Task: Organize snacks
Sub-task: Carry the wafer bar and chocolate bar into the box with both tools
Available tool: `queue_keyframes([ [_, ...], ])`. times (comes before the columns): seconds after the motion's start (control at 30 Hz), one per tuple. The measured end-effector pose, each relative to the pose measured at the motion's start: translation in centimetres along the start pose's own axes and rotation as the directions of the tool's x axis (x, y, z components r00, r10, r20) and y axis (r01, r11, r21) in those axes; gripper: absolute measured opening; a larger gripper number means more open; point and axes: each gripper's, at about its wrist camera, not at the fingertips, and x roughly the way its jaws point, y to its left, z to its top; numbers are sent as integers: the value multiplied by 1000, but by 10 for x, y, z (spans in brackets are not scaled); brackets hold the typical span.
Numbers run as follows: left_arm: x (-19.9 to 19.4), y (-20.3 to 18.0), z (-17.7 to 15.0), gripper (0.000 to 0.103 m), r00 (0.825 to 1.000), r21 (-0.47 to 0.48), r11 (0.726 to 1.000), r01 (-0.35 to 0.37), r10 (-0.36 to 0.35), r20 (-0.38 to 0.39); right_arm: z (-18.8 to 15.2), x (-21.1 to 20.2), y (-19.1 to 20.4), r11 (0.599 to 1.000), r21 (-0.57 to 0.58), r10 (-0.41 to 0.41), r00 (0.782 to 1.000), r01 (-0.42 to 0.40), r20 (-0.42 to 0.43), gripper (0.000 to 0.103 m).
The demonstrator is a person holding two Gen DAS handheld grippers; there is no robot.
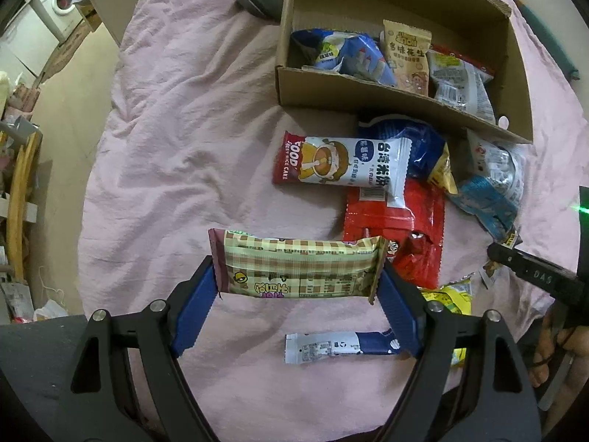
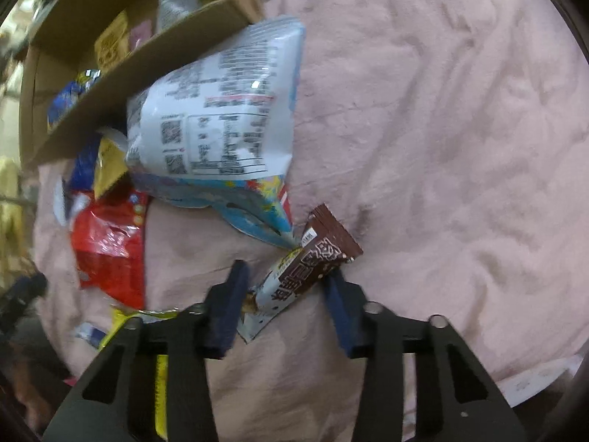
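Observation:
My left gripper (image 1: 298, 280) is shut on a plaid green-and-brown snack pack (image 1: 298, 267), held by its two ends above the pink sheet. Beyond it lie loose snacks: a rice cake pack (image 1: 338, 162), a red bag (image 1: 401, 228), a blue bag (image 1: 419, 143). A cardboard box (image 1: 353, 88) at the far right holds several packs. My right gripper (image 2: 287, 287) straddles a brown-and-white chocolate bar (image 2: 309, 269) lying on the sheet; the fingers stand apart on either side of it. A big white-and-blue bag (image 2: 221, 118) lies just beyond.
A pink sheet (image 1: 184, 129) covers the surface. A small white-and-navy sachet (image 1: 338, 346) and a yellow pack (image 1: 452, 302) lie near my left gripper. The box's front wall (image 2: 121, 81) rises at the upper left of the right wrist view. Floor and a washing machine (image 1: 60, 0) lie far left.

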Motion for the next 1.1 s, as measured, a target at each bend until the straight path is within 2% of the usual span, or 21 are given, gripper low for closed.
queue_keyframes([
  [0.07,3,1,1,81,1000,3,1000,-2,2,1,-2,-1,4,999,-25,-22,1000,22,12,27],
  [0.17,2,0,1,81,1000,10,1000,-13,13,17,-6,-12,-1,1000,-5,3,999,-2,52,21],
  [0.3,-2,4,1,81,999,-10,1000,-22,23,45,-13,-36,-11,998,41,31,989,-38,144,17],
  [0.43,0,11,2,81,997,-30,999,-44,46,59,-17,-59,-19,994,85,44,970,-66,241,17],
  [0.63,2,18,4,81,995,-57,996,-66,70,65,-11,-88,-22,989,81,84,921,-124,381,17],
  [0.7,-1,19,4,81,995,-64,996,-61,66,76,-9,-100,-23,981,68,138,893,-184,428,17],
  [0.8,-12,18,6,81,991,-62,997,-53,60,116,-9,-113,-21,976,39,169,863,-213,476,17],
  [0.9,-24,16,10,81,989,-61,998,-31,39,140,-6,-117,-17,969,28,201,848,-246,491,17],
  [1.03,-42,13,18,81,986,-61,998,1,9,164,-2,-125,-12,948,-7,277,811,-319,516,17],
  [1.1,-52,8,25,81,982,-43,999,-1,9,188,-2,-131,-9,944,-28,293,797,-328,528,17],
])
